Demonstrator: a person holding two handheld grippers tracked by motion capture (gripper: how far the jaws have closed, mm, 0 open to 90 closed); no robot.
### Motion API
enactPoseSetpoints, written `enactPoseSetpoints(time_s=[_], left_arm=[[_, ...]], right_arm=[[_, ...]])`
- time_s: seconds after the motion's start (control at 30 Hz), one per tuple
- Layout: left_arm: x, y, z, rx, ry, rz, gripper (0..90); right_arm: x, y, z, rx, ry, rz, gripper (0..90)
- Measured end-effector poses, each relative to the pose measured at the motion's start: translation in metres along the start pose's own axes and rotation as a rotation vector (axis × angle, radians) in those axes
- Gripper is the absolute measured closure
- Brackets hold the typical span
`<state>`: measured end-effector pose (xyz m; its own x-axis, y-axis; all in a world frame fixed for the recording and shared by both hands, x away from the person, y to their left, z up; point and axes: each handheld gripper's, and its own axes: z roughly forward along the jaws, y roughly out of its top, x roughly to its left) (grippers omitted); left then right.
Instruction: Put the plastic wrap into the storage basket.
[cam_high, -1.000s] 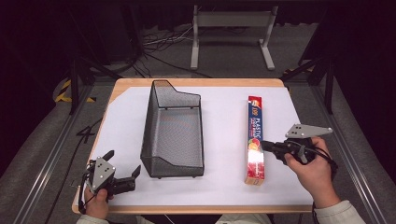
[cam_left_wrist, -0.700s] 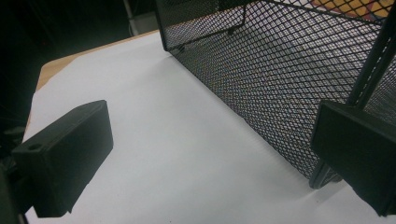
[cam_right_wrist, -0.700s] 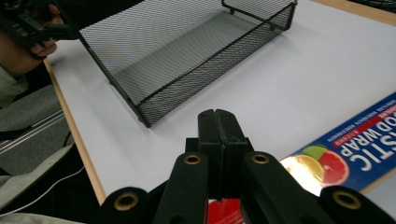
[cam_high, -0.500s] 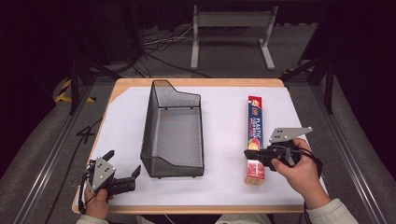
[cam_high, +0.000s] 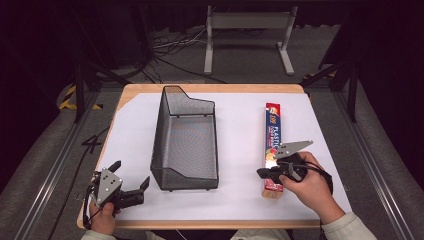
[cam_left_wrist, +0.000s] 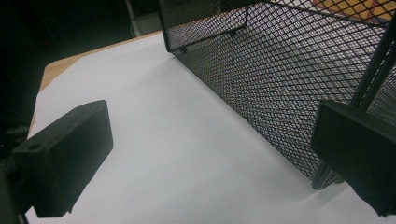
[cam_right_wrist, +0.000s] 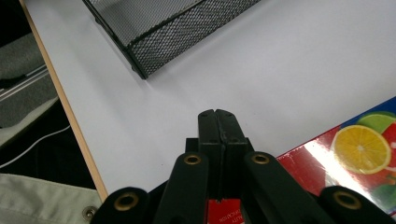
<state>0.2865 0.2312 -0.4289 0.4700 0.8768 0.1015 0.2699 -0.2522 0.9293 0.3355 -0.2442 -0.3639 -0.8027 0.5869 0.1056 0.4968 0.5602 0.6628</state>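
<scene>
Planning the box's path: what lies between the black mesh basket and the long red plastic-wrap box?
Nothing: in the high view, only bare white table surface separates the black mesh basket from the long red plastic-wrap box.

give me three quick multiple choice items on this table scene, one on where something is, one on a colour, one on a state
1. Where does the plastic wrap box lie relative to the black mesh basket?
A. inside it
B. on the white sheet beside it, toward the right gripper
C. on the floor

2. What is the main colour of the box?
A. red
B. green
C. white

3. How do the jaws of the right gripper stand?
A. wide apart
B. shut together with nothing between them
C. clamped on the basket rim

Answers:
1. B, the high view shows the box flat on the sheet, apart from the basket, with the right gripper over its near end.
2. A, its long face is red with fruit pictures near one end.
3. B, the right gripper view shows the two black jaws meeting along a thin seam, while the left gripper has its jaws apart.
</scene>
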Motion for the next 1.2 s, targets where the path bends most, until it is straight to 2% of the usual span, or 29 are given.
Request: enactPoseSetpoints(time_s=[0.3,0.47,0.6,0.77,0.9,1.07,1.2], left_arm=[[0.0,0.0,0.0,0.001,-0.002,0.002,0.0],[0.0,0.0,0.0,0.002,-0.002,0.004,0.1],[0.0,0.0,0.0,0.003,-0.003,0.005,0.0],[0.0,0.0,0.0,0.001,-0.002,0.004,0.1],[0.0,0.0,0.0,0.001,-0.003,0.002,0.0],[0.0,0.0,-0.001,0.0,-0.002,0.006,0.0],[0.001,0.0,-0.001,0.0,-0.001,0.002,0.0]], right_arm=[[0.002,-0.002,0.012,0.111,-0.015,-0.036,90.0],[0.003,-0.002,0.019,0.154,-0.016,-0.049,90.0],[0.004,0.0,0.024,0.166,-0.015,-0.048,90.0],[0.003,0.0,0.034,0.212,-0.021,-0.056,90.0],[0.003,-0.001,0.035,0.219,-0.022,-0.052,90.0],[0.008,0.001,0.04,0.259,-0.048,-0.071,90.0],[0.009,0.0,0.039,0.268,-0.063,-0.067,90.0]])
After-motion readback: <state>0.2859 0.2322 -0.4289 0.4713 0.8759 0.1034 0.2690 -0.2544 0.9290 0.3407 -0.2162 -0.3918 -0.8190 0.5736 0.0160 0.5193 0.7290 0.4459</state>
